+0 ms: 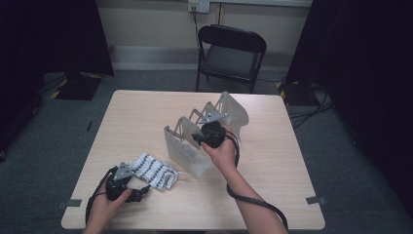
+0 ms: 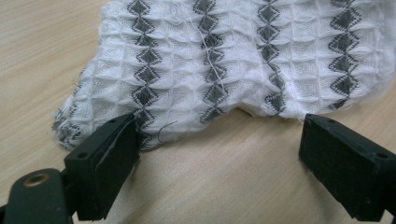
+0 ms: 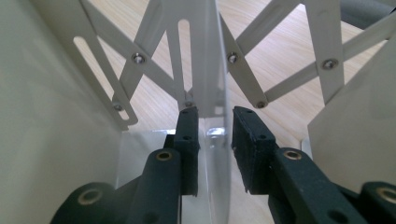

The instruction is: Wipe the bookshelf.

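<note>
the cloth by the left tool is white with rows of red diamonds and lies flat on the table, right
Not quite: the diamonds are dark grey, not red. The left gripper view shows the cloth as white with rows of grey diamonds, lying on the table in front of the left tool, whose jaws stand open.

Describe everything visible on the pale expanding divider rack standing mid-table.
The pale grey accordion-style divider rack looks like thin sheet metal or plastic: upright flat panels linked by riveted, slotted scissor struts. It stands stretched out on the light wooden table, running diagonally from near centre toward the far right. The right gripper straddles a middle panel edge-on; a gap shows at one pad, so no firm clamp. The patterned cloth lies beside its near end.
</note>
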